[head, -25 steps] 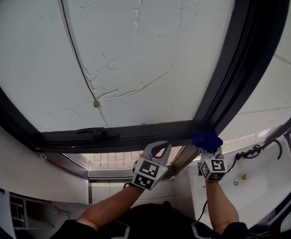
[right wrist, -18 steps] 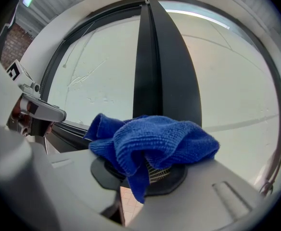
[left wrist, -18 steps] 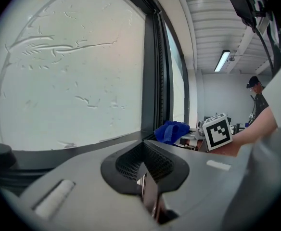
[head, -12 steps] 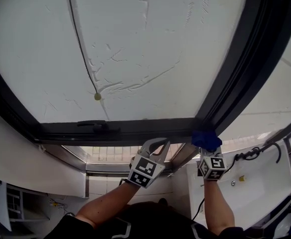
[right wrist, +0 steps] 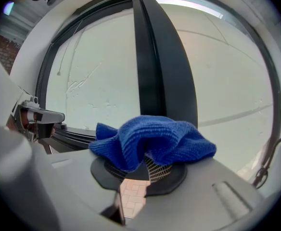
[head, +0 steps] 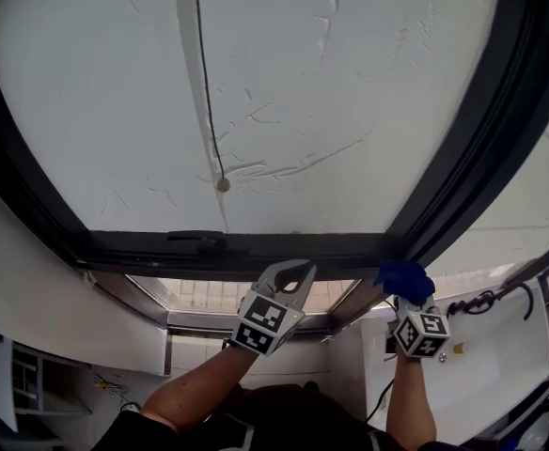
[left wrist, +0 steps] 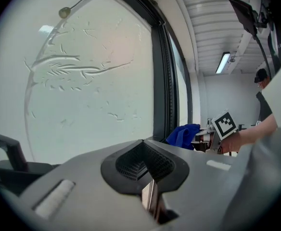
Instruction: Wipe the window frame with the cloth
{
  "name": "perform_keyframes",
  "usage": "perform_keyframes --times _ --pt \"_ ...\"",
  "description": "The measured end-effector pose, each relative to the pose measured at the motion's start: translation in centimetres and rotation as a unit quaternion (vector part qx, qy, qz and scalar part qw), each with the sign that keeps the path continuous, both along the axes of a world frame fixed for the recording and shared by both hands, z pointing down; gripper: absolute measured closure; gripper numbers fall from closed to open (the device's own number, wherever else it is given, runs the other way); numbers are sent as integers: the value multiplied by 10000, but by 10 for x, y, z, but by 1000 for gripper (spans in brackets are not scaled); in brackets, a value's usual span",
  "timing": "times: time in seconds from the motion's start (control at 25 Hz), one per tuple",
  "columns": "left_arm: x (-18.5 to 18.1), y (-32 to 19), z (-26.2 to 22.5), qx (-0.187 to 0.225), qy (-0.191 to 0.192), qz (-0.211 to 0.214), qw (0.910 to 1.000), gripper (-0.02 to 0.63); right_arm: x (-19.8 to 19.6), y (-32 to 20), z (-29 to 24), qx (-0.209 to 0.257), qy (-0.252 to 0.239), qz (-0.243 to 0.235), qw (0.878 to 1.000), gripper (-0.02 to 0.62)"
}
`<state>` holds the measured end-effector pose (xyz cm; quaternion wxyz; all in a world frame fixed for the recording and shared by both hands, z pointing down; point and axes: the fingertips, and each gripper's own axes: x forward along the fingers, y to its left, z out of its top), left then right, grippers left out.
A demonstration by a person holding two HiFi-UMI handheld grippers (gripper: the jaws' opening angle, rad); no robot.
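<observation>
Blue cloth (right wrist: 152, 141) gripped by right tool (right wrist: 147, 166) | beside window frame (head: 256, 250) | left tool (left wrist: 144, 150) closed

Frosted window pane (head: 303, 92); white tiled wall (head: 530, 216); ceiling strip light (left wrist: 223, 62).

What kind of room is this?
Probably a washroom or kitchen corner, indoors by a big window. A dark window frame surrounds a whitish pane, what looks like a white sink sits below on the right, and there is a pale tiled wall beside it.

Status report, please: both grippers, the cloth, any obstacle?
Right gripper shut on blue cloth, at lower right corner of window frame. Left gripper shut, empty. Handle on bottom rail.
</observation>
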<state>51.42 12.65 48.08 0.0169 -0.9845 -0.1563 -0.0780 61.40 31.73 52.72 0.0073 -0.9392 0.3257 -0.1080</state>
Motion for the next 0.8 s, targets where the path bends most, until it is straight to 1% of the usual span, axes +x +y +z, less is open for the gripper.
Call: perform_keyframes --times 0.08,0.16,0.24,0.36,0.44,0.52,0.6,0.72,0.8 --pt "-5 -4 -4 -81 60 45 9999 612 -10 -1 -3 -37 83 19 10000 531" --pt "-10 -13 -8 -143 67 9 9999 612 -18 0 -1 56 169 60 9998 531" --pt "-15 -21 -15 -169 95 -4 9998 612 -24 -2 -5 187 137 60 9997 532" --pt "-23 -17 -19 -91 156 263 9995 612 -36 -2 -20 225 84 228 9995 532" --pt "-31 -17 -11 -115 73 395 9991 612 -40 1 -21 119 145 392 9991 532" --pt "-38 -20 -1 -141 -18 418 9990 612 -40 0 -17 71 137 475 9988 532" --pt "-41 -26 8 -173 -85 220 9996 612 -36 -4 -13 58 105 448 9989 532" --pt "-41 -32 17 -205 -166 -241 9994 612 -28 -7 -2 -161 211 123 9996 532" --pt "-39 -29 17 -233 -209 -333 9990 612 -18 -7 3 -280 273 -51 9992 532"
